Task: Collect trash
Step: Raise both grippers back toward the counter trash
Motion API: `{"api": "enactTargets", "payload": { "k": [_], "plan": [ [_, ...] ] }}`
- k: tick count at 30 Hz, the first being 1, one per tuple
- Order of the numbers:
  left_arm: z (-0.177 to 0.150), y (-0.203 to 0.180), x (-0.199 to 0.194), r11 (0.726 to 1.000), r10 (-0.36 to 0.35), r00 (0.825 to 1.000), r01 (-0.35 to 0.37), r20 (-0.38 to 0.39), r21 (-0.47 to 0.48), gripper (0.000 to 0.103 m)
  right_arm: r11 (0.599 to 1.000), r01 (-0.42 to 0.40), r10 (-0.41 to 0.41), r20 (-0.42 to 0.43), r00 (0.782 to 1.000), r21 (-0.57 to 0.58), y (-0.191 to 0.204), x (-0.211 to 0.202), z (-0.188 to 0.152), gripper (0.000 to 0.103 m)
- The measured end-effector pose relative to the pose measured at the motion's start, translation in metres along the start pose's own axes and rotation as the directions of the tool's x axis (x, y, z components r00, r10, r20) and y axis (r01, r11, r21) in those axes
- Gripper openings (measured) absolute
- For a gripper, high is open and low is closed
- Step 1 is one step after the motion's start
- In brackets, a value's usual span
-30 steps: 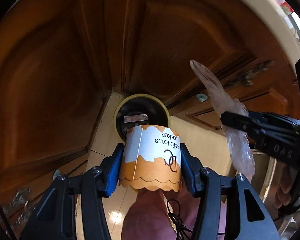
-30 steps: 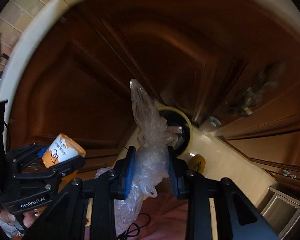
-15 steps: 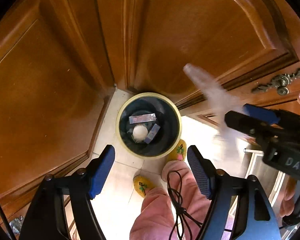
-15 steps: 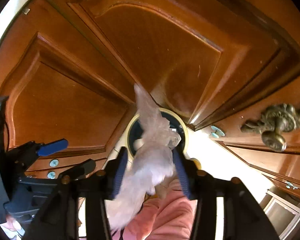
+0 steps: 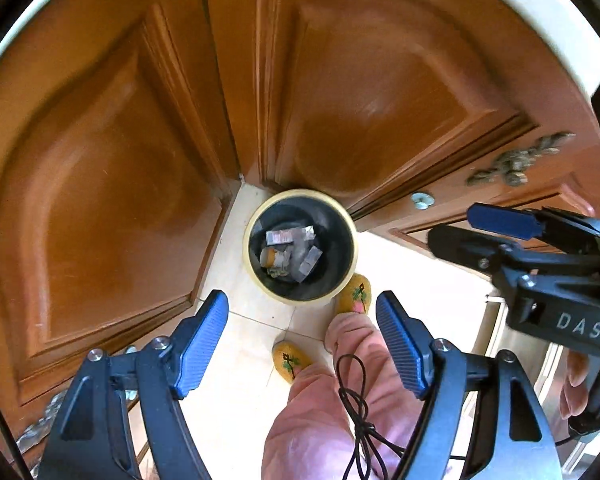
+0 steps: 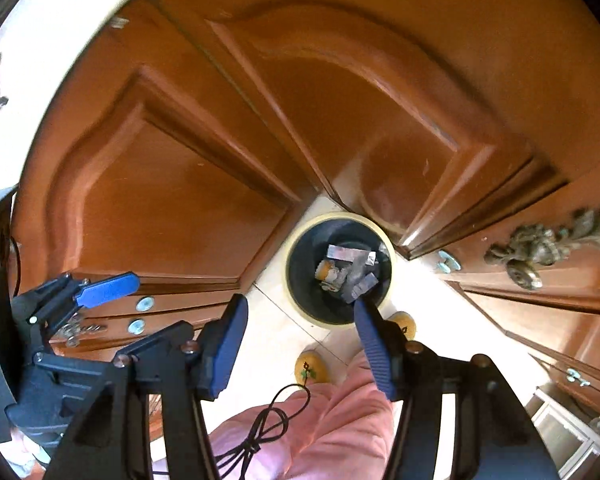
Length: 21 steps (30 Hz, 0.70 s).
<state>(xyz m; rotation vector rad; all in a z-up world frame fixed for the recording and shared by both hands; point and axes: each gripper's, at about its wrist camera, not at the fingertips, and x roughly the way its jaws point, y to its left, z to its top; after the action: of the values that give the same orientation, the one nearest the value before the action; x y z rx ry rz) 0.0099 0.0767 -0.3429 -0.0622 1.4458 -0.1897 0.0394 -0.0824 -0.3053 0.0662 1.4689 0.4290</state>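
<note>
Wooden cabinet doors (image 5: 100,184) surround floor bin (image 5: 350,240) holding trash (image 5: 290,250); left gripper (image 5: 302,340) held wide, empty; right gripper (image 6: 298,342) opening, empty.

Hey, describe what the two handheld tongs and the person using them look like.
Both tongs, left tongs and right tongs, have black angular frames with silver screws and ribbed blue pads. The right one's body carries white lettering "DAS". A looped black cable hangs below. The person wears pink trousers and yellow embroidered slippers.
</note>
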Motion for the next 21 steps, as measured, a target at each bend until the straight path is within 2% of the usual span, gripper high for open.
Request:
{"api": "enactTargets", "payload": {
  "k": [6, 10, 19, 21],
  "plan": [
    [0.002, -0.009, -0.063, 0.997, 0.020, 0.994, -0.027, 0.109, 0.069, 0.078, 0.998, 0.007, -0.003, 0.072, 0.997, -0.055, 0.021, -0.056, -0.002, 0.056],
    [0.008, -0.012, -0.101, 0.997, 0.014, 0.984, -0.028, 0.177, 0.077, 0.079, 0.997, 0.022, -0.012, 0.145, 0.989, -0.071, 0.027, -0.094, -0.001, 0.056],
    [0.020, -0.014, -0.163, 0.995, -0.032, 0.949, 0.000, 0.314, 0.100, 0.080, 0.997, 0.062, -0.045, 0.281, 0.959, -0.052, 0.031, -0.162, -0.004, 0.056],
    [0.022, -0.017, -0.172, 0.993, -0.028, 0.940, -0.014, 0.340, 0.121, 0.080, 0.996, 0.080, -0.062, 0.307, 0.950, -0.045, 0.032, -0.173, -0.005, 0.056]
  ]
}}
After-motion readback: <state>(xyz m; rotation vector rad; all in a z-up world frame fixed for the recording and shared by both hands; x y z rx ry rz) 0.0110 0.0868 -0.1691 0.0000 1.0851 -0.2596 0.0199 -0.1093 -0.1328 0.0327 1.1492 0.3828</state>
